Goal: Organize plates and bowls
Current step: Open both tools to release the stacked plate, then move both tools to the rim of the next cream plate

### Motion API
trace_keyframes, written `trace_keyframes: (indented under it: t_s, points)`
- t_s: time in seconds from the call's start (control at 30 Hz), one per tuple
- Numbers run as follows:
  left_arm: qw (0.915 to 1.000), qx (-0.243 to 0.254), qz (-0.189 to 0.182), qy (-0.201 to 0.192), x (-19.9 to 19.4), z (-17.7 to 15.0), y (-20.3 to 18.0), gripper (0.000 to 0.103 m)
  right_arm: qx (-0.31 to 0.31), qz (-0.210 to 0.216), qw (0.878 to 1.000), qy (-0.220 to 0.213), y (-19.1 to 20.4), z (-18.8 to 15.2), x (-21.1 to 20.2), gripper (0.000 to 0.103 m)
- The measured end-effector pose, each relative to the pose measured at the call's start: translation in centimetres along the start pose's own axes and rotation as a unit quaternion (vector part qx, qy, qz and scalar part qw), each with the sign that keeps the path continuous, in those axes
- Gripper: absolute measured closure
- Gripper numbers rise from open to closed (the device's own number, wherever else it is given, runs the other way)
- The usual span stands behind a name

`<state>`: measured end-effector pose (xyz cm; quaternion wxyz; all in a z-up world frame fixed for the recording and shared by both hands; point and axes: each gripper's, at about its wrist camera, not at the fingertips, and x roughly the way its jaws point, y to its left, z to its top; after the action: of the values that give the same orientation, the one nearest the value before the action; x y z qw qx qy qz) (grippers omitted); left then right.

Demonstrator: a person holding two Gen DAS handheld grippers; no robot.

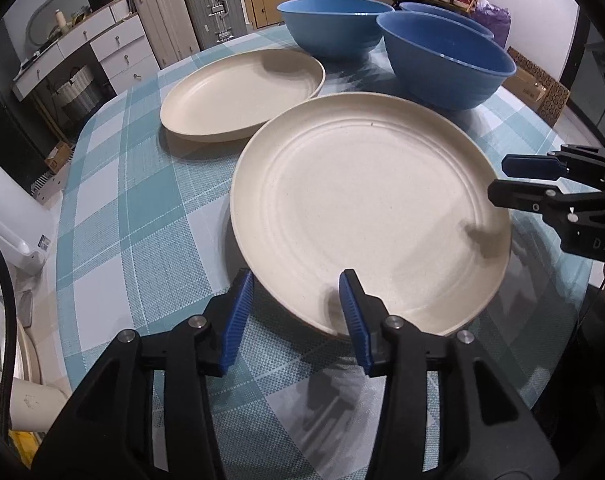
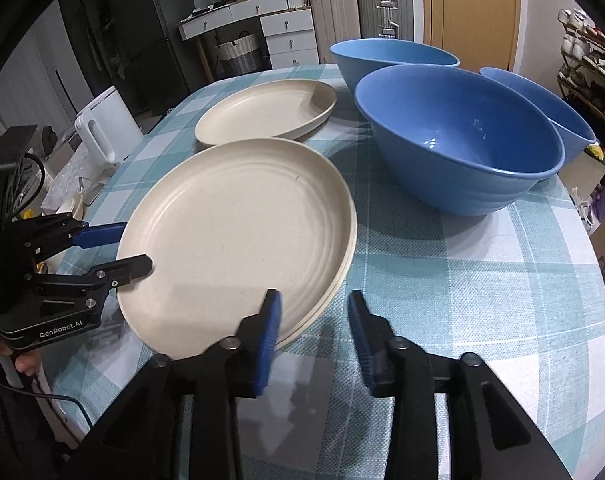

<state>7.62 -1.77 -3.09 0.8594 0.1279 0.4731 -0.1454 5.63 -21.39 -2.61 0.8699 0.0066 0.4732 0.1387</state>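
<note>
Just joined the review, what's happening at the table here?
A person works two handheld grippers over a checked tablecloth. The near cream plates sit stacked; the left gripper and right gripper flank the stack's rim with jaws open, gripping nothing. Another cream plate and three blue bowls wait behind, not yet stacked.

Bright, sharp; edges perhaps fisheye-warped.

The left gripper (image 2: 136,248), seen off to the left of the right one, carries "GenRobot.AI" in pale letters along its black body. The right gripper (image 1: 502,178), seen from the left one's side, shows only "DAS" on its black housing before the edge cuts it off.
</note>
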Motion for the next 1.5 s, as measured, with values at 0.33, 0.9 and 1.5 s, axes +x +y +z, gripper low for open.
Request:
trace_keyframes:
  t_s: [0.33, 0.9, 1.5]
  points:
    - [0.9984, -0.047, -0.018, -0.027, -1.2, 0.3, 1.9, 0.029, 0.003, 0.011, 1.000, -0.018, -0.2, 0.7, -1.3, 0.034]
    - [0.9847, -0.151, 0.003, -0.087, -5.6, 0.3, 7.1, 0.000, -0.032, 0.023, 0.997, -0.067, 3.1, 4.5, -3.0, 0.002]
    - [0.9599, -0.262, 0.027, -0.095, -5.5, -1.4, 13.1, 0.001, -0.050, 0.036, 0.995, -0.075, 5.6, 10.8, -2.6, 0.001]
